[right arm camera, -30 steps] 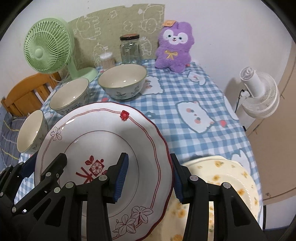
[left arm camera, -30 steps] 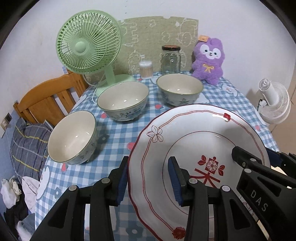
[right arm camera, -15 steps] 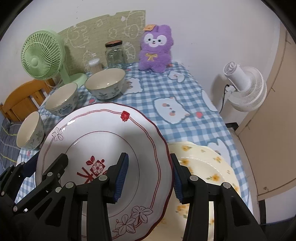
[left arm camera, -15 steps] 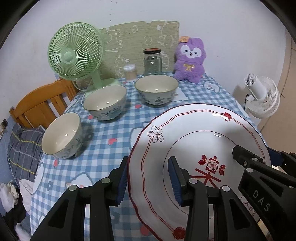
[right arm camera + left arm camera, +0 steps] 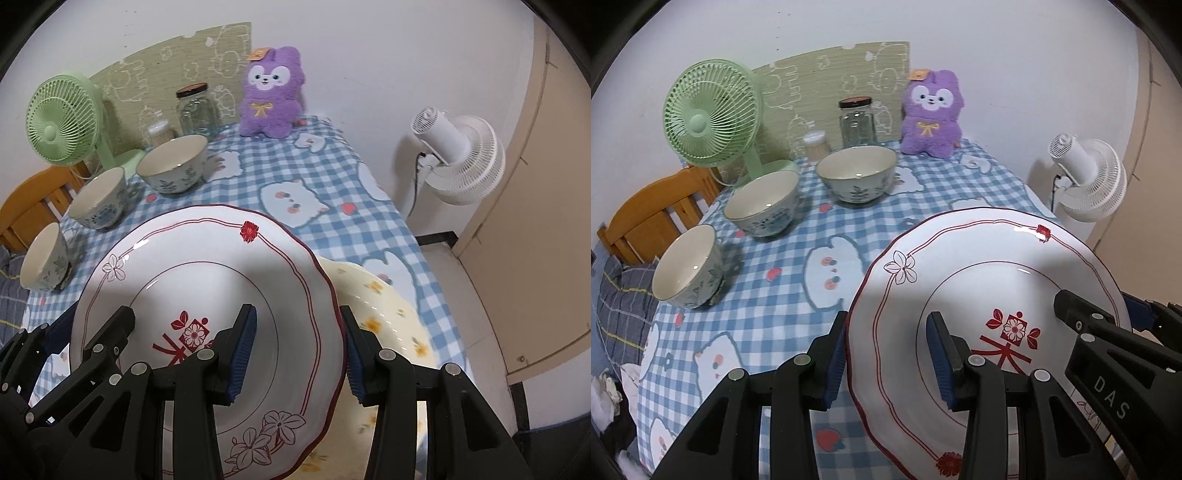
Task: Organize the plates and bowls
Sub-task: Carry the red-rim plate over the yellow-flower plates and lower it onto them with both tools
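The near edge of the white plate [image 5: 979, 280] runs out of both wrist views, and black gripper frames cover part of its red centre emblem. The yellow flowered plate [image 5: 391, 314] shows only as a crescent at the right, the rest hidden beneath the white plate; whether the two touch cannot be told. The left gripper [image 5: 890, 354] clamps the white plate's left rim between its blue ribbed pads, and the right gripper [image 5: 297, 347] clamps the opposite rim, so the plate hangs tilted over the near right part of the table [image 5: 798, 280].

The white plate is glossy, with a scalloped edge, thin red lines and outlined flowers. Three glazed bowls stand apart in a row on the left: the near bowl [image 5: 687, 266], the middle bowl [image 5: 762, 203] and the far bowl [image 5: 857, 173], all cream inside with blue leaf patterns outside. The cloth is soft blue-and-white check printed with pale animal shapes. At the far end stand a green fan [image 5: 713, 114], a small lidded container [image 5: 816, 146] whose contents are unclear, a glass jar [image 5: 857, 122] and a fuzzy purple plush toy [image 5: 932, 114]. A white fan [image 5: 458, 155] stands beyond the table's right edge.
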Demonstrator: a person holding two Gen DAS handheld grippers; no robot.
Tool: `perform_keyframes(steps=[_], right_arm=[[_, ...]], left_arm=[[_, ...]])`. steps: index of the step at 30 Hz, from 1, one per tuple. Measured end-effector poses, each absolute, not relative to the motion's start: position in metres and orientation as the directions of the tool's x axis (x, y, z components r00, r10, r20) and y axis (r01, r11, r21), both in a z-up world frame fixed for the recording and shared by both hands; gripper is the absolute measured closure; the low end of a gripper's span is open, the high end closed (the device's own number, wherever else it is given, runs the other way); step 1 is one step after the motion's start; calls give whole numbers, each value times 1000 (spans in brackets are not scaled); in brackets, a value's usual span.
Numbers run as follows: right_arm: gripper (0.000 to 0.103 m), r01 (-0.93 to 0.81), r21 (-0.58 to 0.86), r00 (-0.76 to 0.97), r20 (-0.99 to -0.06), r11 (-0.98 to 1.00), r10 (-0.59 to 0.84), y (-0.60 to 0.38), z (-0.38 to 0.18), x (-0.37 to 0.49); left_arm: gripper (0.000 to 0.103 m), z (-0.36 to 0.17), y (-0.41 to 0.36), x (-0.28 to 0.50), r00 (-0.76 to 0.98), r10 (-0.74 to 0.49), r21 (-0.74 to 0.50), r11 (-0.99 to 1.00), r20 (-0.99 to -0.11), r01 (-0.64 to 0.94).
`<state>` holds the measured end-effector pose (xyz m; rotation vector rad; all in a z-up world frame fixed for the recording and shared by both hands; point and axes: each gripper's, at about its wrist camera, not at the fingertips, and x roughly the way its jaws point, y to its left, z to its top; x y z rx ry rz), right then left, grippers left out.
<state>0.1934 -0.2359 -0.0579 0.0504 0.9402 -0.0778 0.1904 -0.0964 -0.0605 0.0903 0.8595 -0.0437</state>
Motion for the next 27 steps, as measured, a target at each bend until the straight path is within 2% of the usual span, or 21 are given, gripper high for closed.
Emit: perform_keyframes(steps=[27], right_arm=[[55,178,10,535,-840,984,-88,-300,-86,167]], left_arm=[[62,-88,-161,178,597,-63,65,980,-799,190]])
